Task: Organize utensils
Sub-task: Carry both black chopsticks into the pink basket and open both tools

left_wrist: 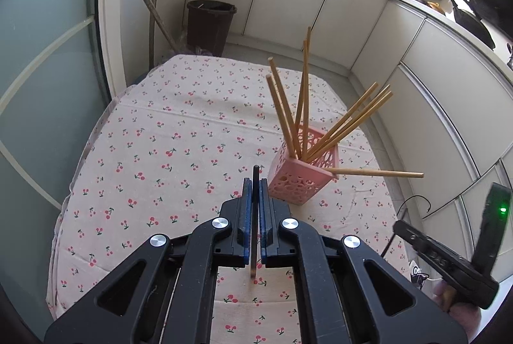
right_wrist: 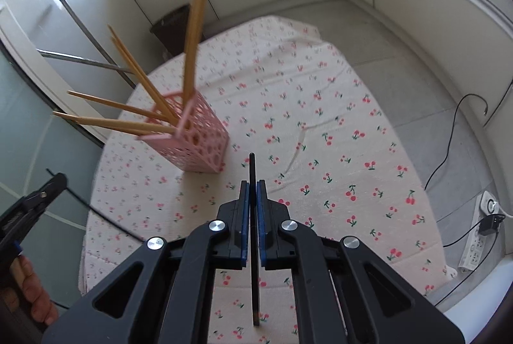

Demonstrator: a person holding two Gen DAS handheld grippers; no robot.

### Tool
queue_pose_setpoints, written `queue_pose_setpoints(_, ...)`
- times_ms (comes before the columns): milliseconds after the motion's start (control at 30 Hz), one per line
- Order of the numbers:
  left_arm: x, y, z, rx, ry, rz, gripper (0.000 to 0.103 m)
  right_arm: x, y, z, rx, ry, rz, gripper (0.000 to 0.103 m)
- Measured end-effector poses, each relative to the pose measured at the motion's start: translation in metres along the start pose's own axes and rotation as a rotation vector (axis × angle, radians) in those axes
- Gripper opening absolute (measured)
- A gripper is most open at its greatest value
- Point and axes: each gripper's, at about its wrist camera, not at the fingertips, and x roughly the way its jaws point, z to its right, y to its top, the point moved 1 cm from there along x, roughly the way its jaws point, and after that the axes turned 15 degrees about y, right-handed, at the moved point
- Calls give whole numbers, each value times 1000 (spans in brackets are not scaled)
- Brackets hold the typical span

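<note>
A pink perforated holder (left_wrist: 299, 180) stands on the cherry-print tablecloth (left_wrist: 179, 132) with several wooden chopsticks (left_wrist: 304, 93) fanned out of it. One chopstick (left_wrist: 375, 173) lies across its rim, pointing right. My left gripper (left_wrist: 255, 183) is shut on a thin dark stick (left_wrist: 255, 177), just left of the holder. In the right wrist view the holder (right_wrist: 198, 138) is ahead to the left, and my right gripper (right_wrist: 252, 185) is shut on a dark stick (right_wrist: 252, 167) above the cloth (right_wrist: 320, 125).
A dark bucket (left_wrist: 210, 23) and leaning poles (left_wrist: 150, 10) stand beyond the table. White cabinets (left_wrist: 320, 0) run along the right. The right gripper's body (left_wrist: 449, 260) shows at lower right. A power strip (right_wrist: 477, 235) and cables (right_wrist: 455, 145) lie on the floor.
</note>
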Motion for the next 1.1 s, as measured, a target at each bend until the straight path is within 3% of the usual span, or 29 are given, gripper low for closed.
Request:
queue_pose_setpoints(667, -49, 23, 2, 5, -55, 113, 3, -96, 29, -36, -26, 78, 245, 5)
queue_pose_setpoints(1100, -73, 82, 34, 16, -83, 223, 3, -138, 49, -42, -4, 147, 372, 5)
